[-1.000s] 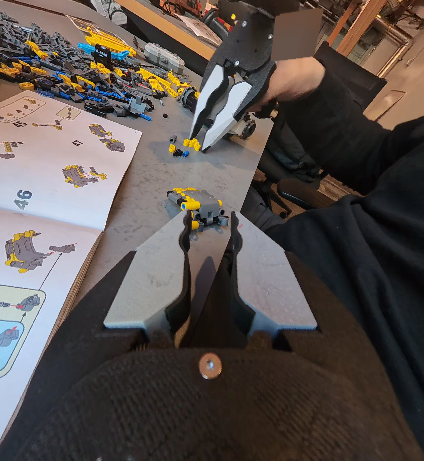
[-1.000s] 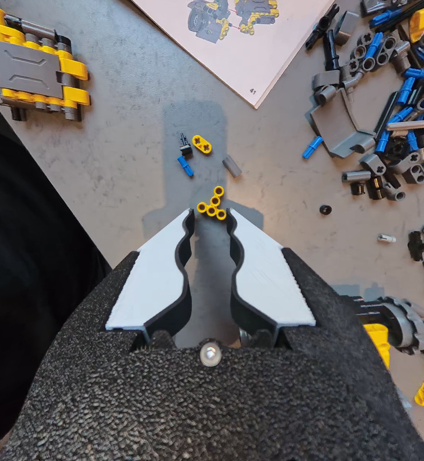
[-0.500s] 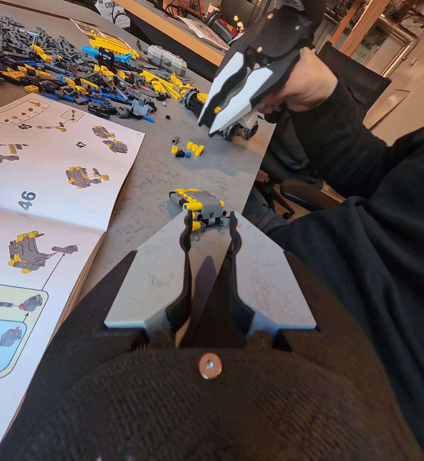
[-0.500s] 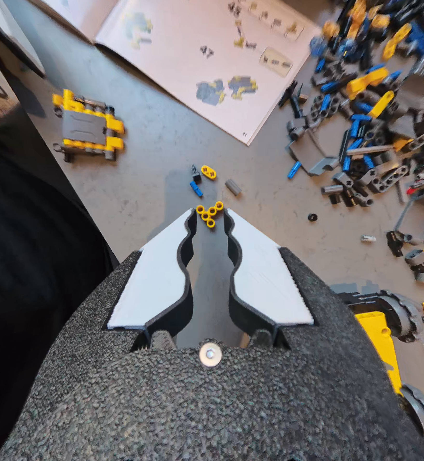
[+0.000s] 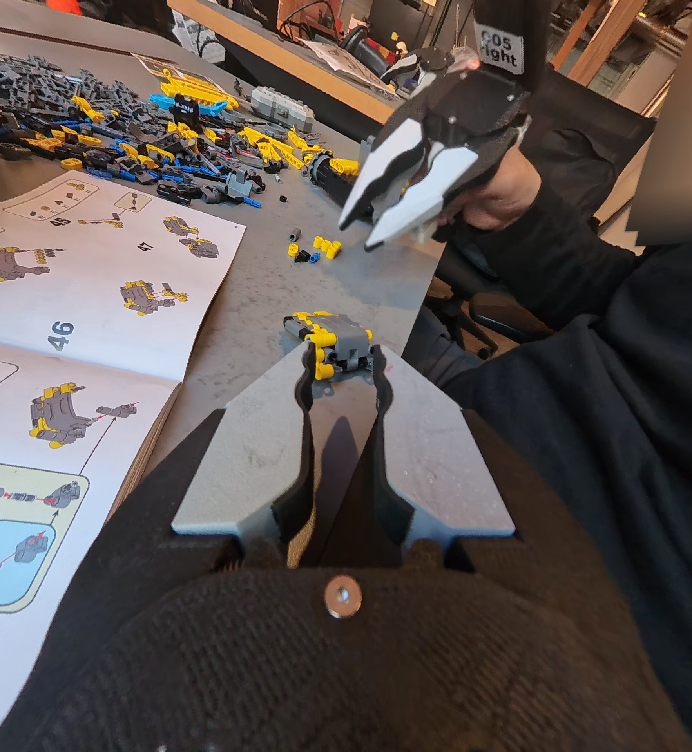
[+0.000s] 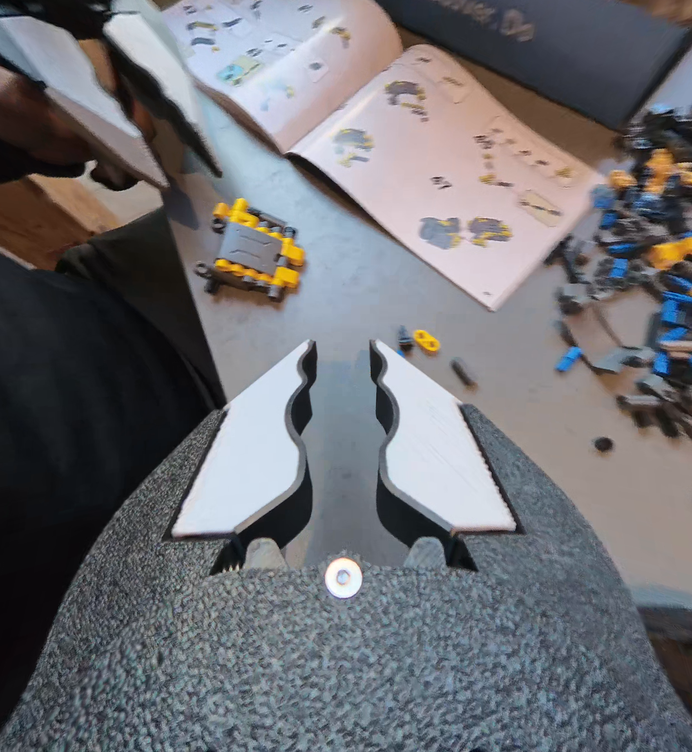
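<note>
On the grey tabletop (image 5: 255, 293) lie one open booklet (image 5: 92, 293), one small grey-and-yellow brick model (image 5: 336, 337), and a big heap of loose bricks (image 5: 112, 134) too many to count. Behind stands another table (image 5: 295, 53). The left hand-held gripper (image 5: 342, 352) is partly open, its tips beside the model, gripping nothing. The right hand-held gripper (image 6: 342, 346) hangs above, partly open and empty, near one yellow piece (image 6: 425, 339).

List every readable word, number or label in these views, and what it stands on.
Writing is not copied here; these bear it.
Booklet: printed numbers beside the step drawings.
Tag on the right gripper: dark print on white.
Box: pale print, blurred.
Papers on the far bench: too small.
</note>
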